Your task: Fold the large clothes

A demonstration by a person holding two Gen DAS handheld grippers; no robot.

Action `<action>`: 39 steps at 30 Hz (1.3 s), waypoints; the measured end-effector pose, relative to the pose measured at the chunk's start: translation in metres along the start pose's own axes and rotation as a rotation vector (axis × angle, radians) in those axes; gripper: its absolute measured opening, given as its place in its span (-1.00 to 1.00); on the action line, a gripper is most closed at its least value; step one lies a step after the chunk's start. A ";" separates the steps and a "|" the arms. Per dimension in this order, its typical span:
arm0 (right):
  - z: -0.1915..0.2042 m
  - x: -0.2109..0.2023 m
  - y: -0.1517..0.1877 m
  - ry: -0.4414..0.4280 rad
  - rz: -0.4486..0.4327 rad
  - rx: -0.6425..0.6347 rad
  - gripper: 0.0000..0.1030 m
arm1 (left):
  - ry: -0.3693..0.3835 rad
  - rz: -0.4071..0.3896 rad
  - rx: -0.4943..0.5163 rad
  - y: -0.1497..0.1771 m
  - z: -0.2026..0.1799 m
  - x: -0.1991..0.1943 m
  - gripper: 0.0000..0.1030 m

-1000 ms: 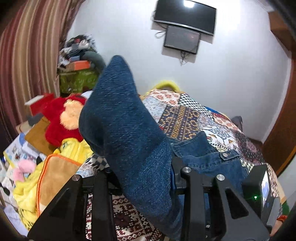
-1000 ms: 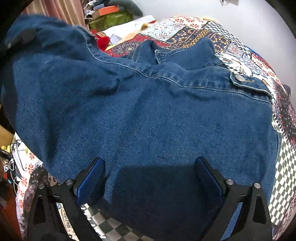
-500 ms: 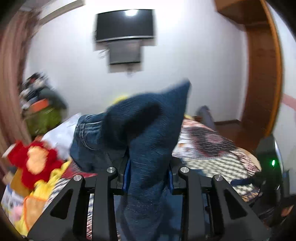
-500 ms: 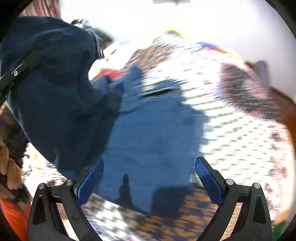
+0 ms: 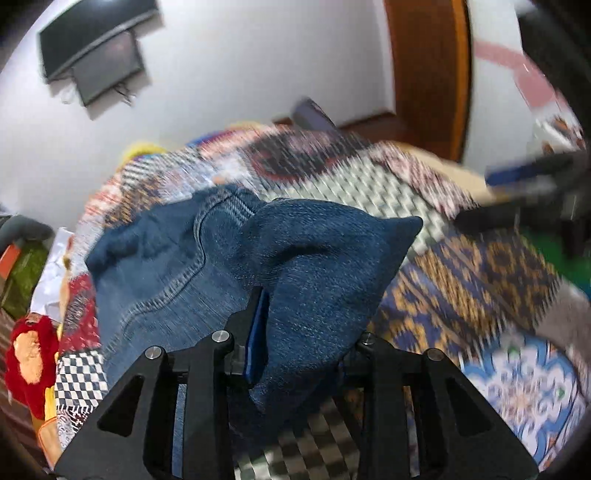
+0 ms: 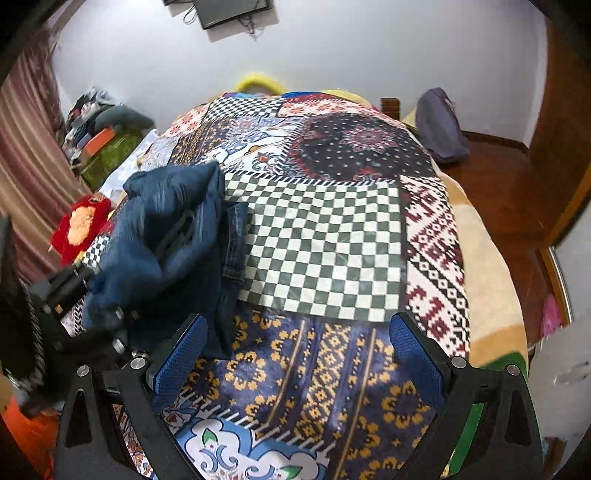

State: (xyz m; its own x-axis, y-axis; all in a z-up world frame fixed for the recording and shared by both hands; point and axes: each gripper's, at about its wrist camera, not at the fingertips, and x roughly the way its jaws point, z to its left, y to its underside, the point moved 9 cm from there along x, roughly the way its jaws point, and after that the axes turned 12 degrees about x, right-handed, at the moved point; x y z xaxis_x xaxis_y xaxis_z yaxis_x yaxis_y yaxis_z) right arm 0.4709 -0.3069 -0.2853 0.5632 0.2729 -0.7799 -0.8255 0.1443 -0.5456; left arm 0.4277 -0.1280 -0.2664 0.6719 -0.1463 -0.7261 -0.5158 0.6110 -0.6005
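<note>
- Since the frame a second ago, my right gripper (image 6: 295, 373) has come off the denim jacket (image 5: 229, 266): the cloth that filled its view then now lies bunched at the left, and the patchwork bedspread (image 6: 325, 236) fills the middle.
- My left gripper (image 5: 299, 332) has swung round, so I now see the wooden door frame (image 5: 428, 70) where the red plush toy (image 5: 31, 354) sat near centre before; the toy is now at the far left edge.
- The left gripper is clenched on a thick fold of the jacket, with cloth bulging above the blue pad.
- The right gripper is released, its blue pads spread wide with only bedspread between them.
- The jacket sits crumpled on the left side of the bed, one edge draped onto the checkered patch (image 6: 332, 243).
- The left view is motion-blurred toward the right.
- A wall-mounted screen (image 6: 232, 11) hangs beyond the bed.
</note>
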 end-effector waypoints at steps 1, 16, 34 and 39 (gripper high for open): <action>-0.001 -0.002 0.000 -0.003 -0.005 0.005 0.91 | 0.010 0.019 0.016 0.005 -0.004 0.002 -0.42; 0.067 -0.029 0.002 -0.088 -0.046 -0.105 0.91 | 0.070 0.017 -0.103 0.047 -0.005 -0.056 0.67; 0.143 0.081 0.023 -0.136 0.193 -0.203 0.91 | -0.013 0.145 -0.619 0.160 0.147 -0.025 0.89; 0.100 0.104 0.015 -0.044 0.203 -0.144 0.91 | -0.003 0.107 -0.645 0.174 0.138 -0.026 1.00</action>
State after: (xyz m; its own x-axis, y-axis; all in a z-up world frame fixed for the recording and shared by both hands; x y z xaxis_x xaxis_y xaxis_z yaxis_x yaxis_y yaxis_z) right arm 0.5140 -0.1814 -0.3438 0.3817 0.3243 -0.8656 -0.9060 -0.0542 -0.4198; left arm 0.3939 0.0900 -0.3057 0.6004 -0.1079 -0.7924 -0.7945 0.0326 -0.6064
